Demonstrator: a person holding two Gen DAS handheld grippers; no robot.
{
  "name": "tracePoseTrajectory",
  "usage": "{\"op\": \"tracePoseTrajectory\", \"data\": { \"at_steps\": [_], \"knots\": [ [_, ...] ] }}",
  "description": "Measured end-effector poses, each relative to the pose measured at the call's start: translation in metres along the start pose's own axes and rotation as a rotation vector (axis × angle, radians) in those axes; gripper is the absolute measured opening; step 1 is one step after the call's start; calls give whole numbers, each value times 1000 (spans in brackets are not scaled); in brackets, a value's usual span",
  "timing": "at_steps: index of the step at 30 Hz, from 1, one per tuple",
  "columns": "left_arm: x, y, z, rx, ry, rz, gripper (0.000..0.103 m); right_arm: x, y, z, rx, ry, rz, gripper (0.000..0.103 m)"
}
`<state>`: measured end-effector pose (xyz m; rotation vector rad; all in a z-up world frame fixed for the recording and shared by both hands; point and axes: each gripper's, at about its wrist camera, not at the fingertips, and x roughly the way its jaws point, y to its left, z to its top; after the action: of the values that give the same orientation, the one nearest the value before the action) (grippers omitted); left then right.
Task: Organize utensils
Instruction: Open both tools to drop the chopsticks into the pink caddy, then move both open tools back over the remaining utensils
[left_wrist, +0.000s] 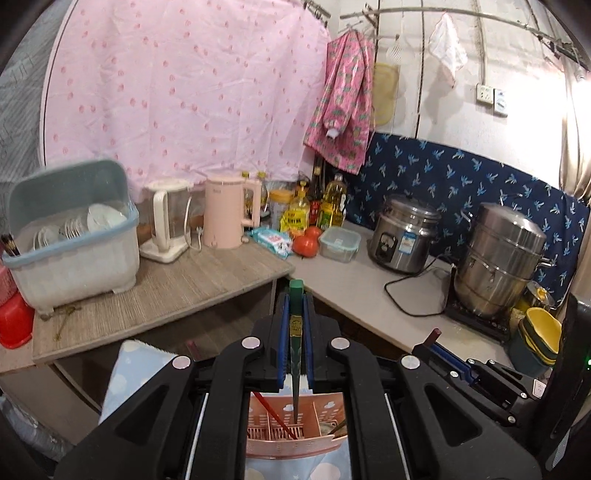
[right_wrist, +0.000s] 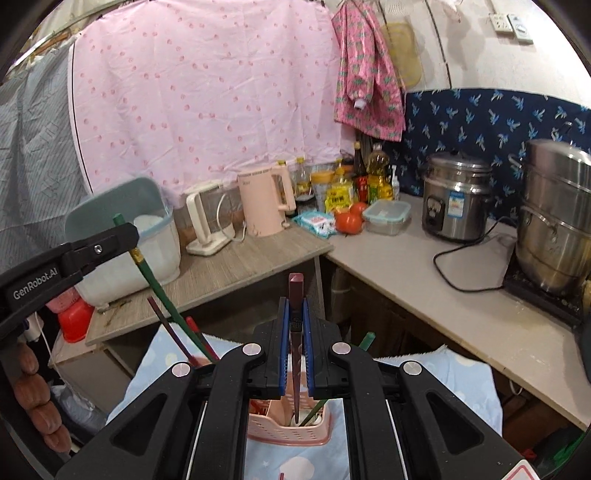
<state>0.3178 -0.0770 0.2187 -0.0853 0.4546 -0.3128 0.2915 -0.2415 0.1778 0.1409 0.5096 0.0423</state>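
A cluttered kitchen worktop (left_wrist: 184, 280) fills the upper frame. At bottom centre, a pink divided utensil holder (left_wrist: 295, 432) sits on blue cloth. The left claw (left_wrist: 296, 332) grips a green chopstick (left_wrist: 295, 369) upright, likely for dropping in; the right claw (right_wrist: 296, 332) clamps a maroon chopstick (right_wrist: 296, 354). Left edge reads "GenRobot.AI".

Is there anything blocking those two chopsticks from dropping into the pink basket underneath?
Nothing visible does. The left claw holds the green chopstick with its tip already over the pink holder. The right claw holds the dark red chopstick pointing into the same holder, where other chopsticks already lean.
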Motion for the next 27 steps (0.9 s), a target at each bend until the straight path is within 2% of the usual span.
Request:
{"op": "tracePoseTrajectory", "data": {
  "at_steps": [4,9,11,13,14,20,27],
  "knots": [
    [21,9,-17,-19,51,8,7,20,2,-12,-5,37,1,7],
    [30,19,-32,-41,69,16,8,33,2,-19,-17,57,-16,9],
    [29,21,-37,-37,67,29,15,29,1,-19,-17,41,-38,23],
    [26,23,-41,-35,61,48,35,22,-3,-19,-3,22,-45,33],
    [24,24,-42,-37,58,57,37,18,-5,-20,3,12,-49,34],
    [9,30,-55,-48,72,71,37,-6,-11,-29,13,7,-47,34],
    [-18,33,-81,-45,99,83,37,-41,-6,-62,-13,23,-56,34]
  ]
}}
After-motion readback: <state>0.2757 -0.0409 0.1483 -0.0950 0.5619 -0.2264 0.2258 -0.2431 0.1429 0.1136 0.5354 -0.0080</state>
